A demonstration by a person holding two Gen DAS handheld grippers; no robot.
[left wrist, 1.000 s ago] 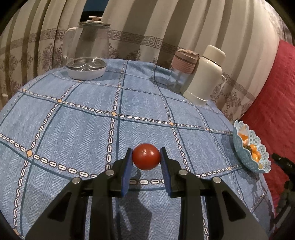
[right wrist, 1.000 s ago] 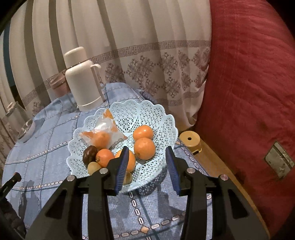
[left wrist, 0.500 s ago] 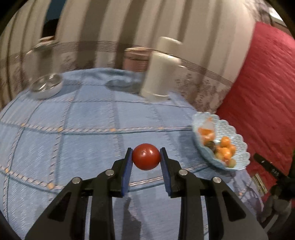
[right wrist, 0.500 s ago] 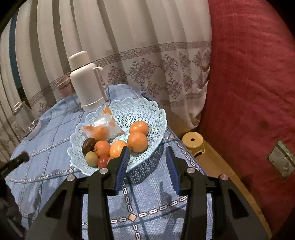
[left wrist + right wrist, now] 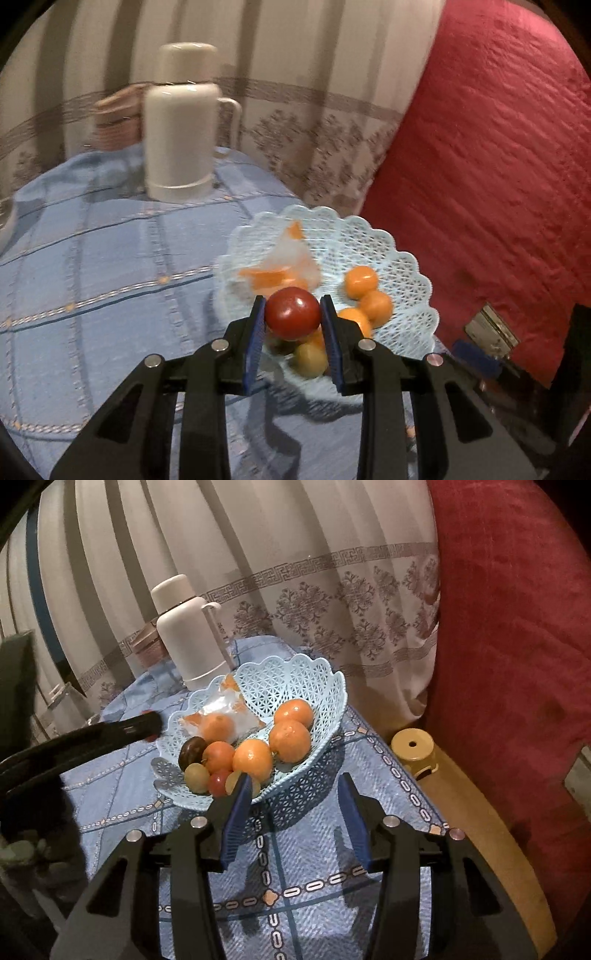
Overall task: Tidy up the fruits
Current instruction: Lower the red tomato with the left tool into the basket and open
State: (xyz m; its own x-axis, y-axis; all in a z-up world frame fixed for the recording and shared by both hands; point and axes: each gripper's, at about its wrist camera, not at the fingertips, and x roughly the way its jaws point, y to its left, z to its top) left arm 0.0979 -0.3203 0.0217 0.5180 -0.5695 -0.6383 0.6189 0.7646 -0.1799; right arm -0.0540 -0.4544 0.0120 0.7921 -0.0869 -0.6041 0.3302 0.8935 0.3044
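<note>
My left gripper [image 5: 292,314] is shut on a red tomato [image 5: 292,313] and hangs just over the near rim of the light-blue lattice basket [image 5: 391,251]. The basket [image 5: 306,675] holds several oranges [image 5: 290,740], a clear bag of orange pieces [image 5: 221,716], a dark fruit, small green fruits and a small red one. In the right wrist view the left gripper's arm [image 5: 92,738] reaches in from the left, with a bit of the tomato [image 5: 149,712] at its tip. My right gripper [image 5: 293,786] sits in front of the basket, its jaws opening with nothing between them.
A cream thermos jug [image 5: 181,122] stands behind the basket on the blue checked tablecloth [image 5: 92,258]. A pinkish container [image 5: 114,122] is behind it. A red padded surface [image 5: 498,166] fills the right side. A small yellow stool [image 5: 413,747] stands on the floor by the table edge.
My left gripper swept right across the table with the tomato, from the cloth's middle to the basket's rim. The right gripper sank slightly and its jaws widened.
</note>
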